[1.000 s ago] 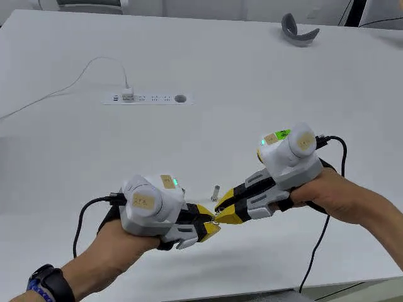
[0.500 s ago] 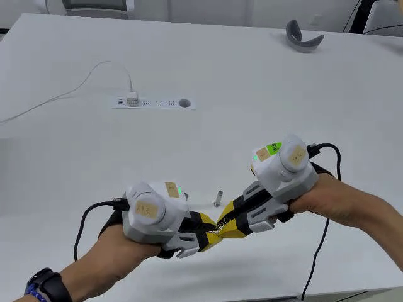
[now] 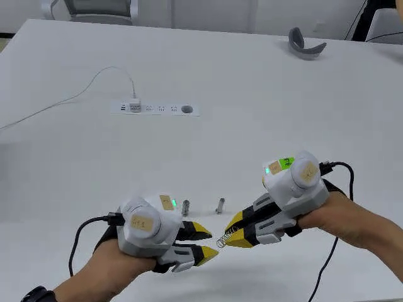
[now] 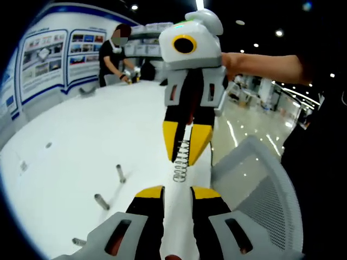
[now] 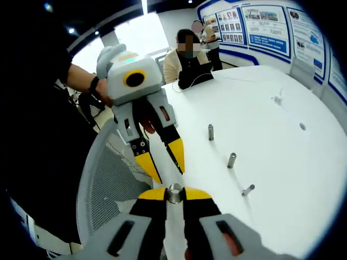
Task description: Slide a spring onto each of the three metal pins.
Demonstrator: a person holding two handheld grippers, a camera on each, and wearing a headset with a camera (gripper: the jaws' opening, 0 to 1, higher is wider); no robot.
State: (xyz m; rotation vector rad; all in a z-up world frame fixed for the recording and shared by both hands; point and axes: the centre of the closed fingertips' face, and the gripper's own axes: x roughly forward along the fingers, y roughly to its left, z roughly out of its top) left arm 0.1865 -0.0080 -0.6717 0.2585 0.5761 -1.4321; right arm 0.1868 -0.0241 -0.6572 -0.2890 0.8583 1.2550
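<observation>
Your right gripper has its jaws pinched shut on a spring, which sticks out past the yellow tips toward your left gripper. The left gripper's jaws stand moderately apart and hold nothing; its tips are near the spring's free end, not touching it. In the left gripper view the spring hangs from the right gripper's closed tips, just above the gap between your own jaws. In the right gripper view the spring shows end-on, clamped between your tips, and the left gripper faces it with its jaws spread. One pin and a second pin stand upright on the table, just beyond the two grippers. In the right gripper view a third pin lies on its side near them. A power strip sits well beyond, its cable trailing off to your left.
</observation>
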